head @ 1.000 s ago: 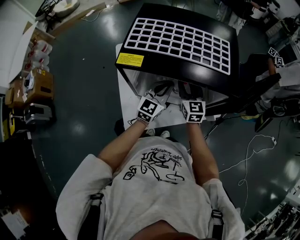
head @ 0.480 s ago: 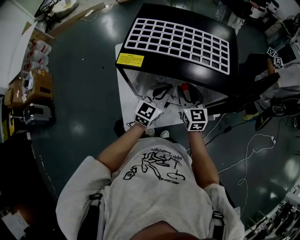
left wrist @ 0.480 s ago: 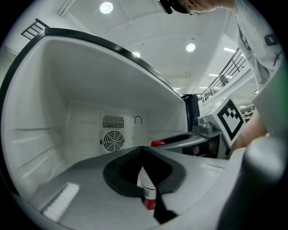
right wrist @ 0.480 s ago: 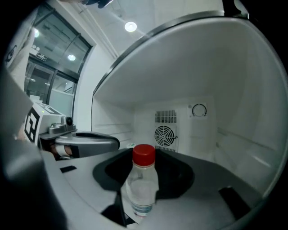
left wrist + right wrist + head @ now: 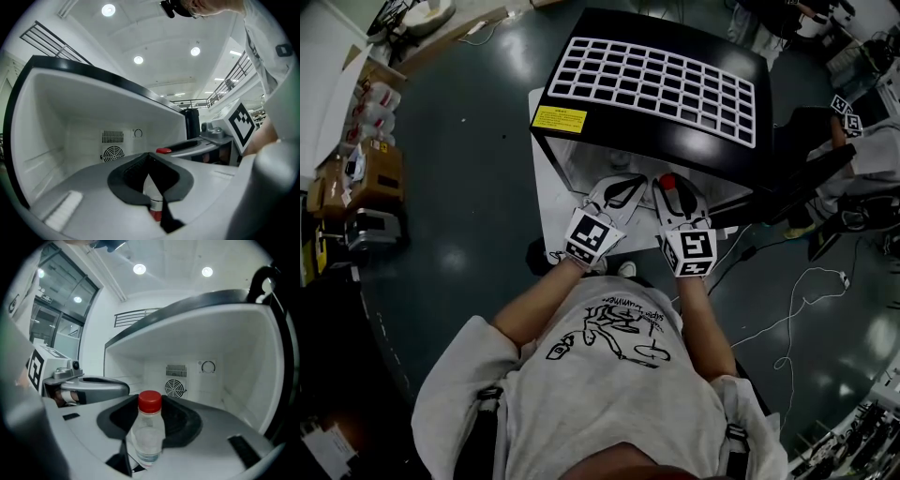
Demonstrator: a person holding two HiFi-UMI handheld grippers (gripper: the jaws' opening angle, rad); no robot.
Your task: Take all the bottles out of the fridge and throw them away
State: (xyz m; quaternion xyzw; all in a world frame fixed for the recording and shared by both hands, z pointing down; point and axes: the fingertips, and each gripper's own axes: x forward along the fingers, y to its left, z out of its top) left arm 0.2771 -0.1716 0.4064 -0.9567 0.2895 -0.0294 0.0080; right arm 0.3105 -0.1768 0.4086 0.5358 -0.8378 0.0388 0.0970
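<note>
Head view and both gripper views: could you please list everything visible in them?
Fridge: one, black outside, white inside, open, top centre.
White grid: one, fridge top.
Yellow label: one, fridge top corner.
Cardboard boxes: several, brown, far left.
Bottles: two; clear red-capped bottle in right gripper, pale second bottle in left gripper.
Grippers: two, grey, each shut on its bottle, at the fridge's opening.

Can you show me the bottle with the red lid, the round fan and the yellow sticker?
bottle (image 5: 148, 437), right gripper view, on its clear body.
fan (image 5: 174, 389), right gripper view, on the middle of its grille.
yellow sticker (image 5: 560, 119), head view, on its middle.
</note>
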